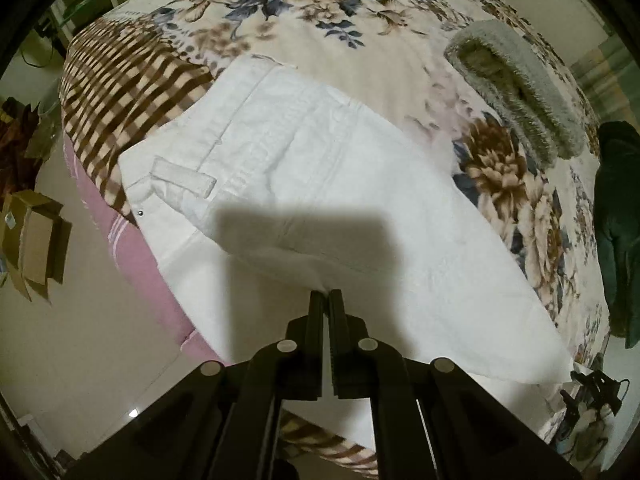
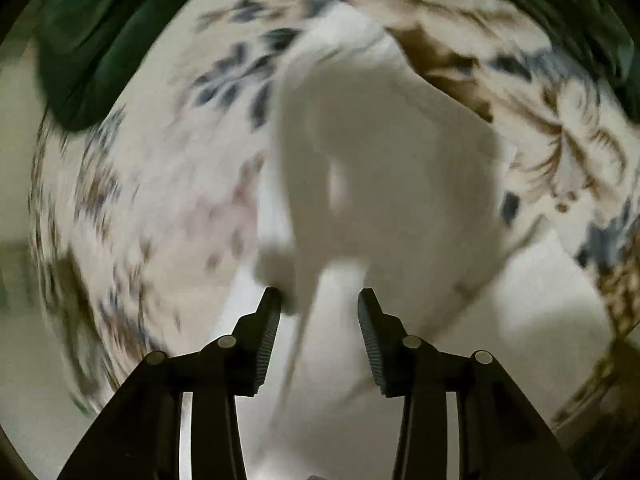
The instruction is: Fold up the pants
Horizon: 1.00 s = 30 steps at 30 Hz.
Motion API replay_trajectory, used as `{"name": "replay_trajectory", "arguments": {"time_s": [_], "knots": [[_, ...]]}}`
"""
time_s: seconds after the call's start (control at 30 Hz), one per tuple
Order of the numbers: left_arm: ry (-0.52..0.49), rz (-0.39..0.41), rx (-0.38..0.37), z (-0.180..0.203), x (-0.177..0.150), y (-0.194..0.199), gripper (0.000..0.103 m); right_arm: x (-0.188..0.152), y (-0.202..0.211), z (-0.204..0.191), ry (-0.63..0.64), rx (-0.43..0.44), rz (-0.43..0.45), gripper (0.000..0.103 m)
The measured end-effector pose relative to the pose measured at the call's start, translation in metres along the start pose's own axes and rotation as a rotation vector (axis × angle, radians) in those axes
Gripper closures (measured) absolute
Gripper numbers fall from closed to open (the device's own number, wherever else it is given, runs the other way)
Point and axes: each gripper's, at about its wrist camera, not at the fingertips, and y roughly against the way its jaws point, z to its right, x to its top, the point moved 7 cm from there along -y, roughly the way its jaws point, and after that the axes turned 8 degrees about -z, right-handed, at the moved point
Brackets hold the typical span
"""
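Left claw [image 1: 329, 293] pinching white pants [image 1: 304, 168] edge, right claw [image 2: 320, 300] agape

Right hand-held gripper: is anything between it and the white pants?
Nothing visible. The right hand-held gripper is open, and only the pants lie ahead of its fingers, though this view is blurred. The left hand-held gripper is already shut on the pants' edge.

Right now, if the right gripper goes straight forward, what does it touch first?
Probably the white pants: the open right gripper points at their fabric. The picture is blurred, so depth is uncertain.
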Motion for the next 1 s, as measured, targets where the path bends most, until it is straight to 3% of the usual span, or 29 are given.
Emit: {"name": "replay_trajectory", "arguments": {"time_s": [0.1, 0.17, 0.23, 0.27, 0.53, 0.63, 0.8, 0.9, 1.0], "knots": [[-0.002, -0.003, 0.002, -0.001, 0.004, -0.002, 0.102, 0.009, -0.005, -0.005, -0.027, 0.134, 0.013, 0.055], [-0.003, -0.004, 0.003, -0.001, 0.007, -0.001, 0.102, 0.009, -0.007, -0.010, 0.018, 0.128, 0.020, 0.056], [-0.007, -0.008, 0.003, -0.001, 0.009, -0.001, 0.102, 0.006, -0.002, -0.007, 0.041, 0.090, 0.052, 0.096], [-0.006, -0.009, 0.004, -0.002, 0.010, 0.001, 0.102, 0.002, 0.006, -0.005, 0.046, 0.093, 0.062, 0.099], [-0.003, 0.043, 0.005, -0.025, 0.015, 0.040, 0.102, -0.071, 0.117, 0.027, 0.131, 0.252, 0.127, 0.099], [-0.001, 0.058, 0.026, -0.040, 0.008, 0.048, 0.102, -0.109, 0.134, 0.066, 0.165, 0.235, 0.123, 0.100], [0.023, 0.020, 0.101, -0.072, -0.012, 0.013, 0.102, -0.158, 0.087, 0.144, 0.157, 0.107, 0.040, 0.100], [0.031, -0.009, 0.149, -0.089, -0.020, -0.018, 0.102, -0.164, 0.059, 0.175, 0.145, 0.078, 0.010, 0.100], [0.052, -0.036, 0.148, -0.100, -0.022, -0.033, 0.101, -0.163, 0.040, 0.191, 0.137, 0.067, -0.028, 0.098]]}}
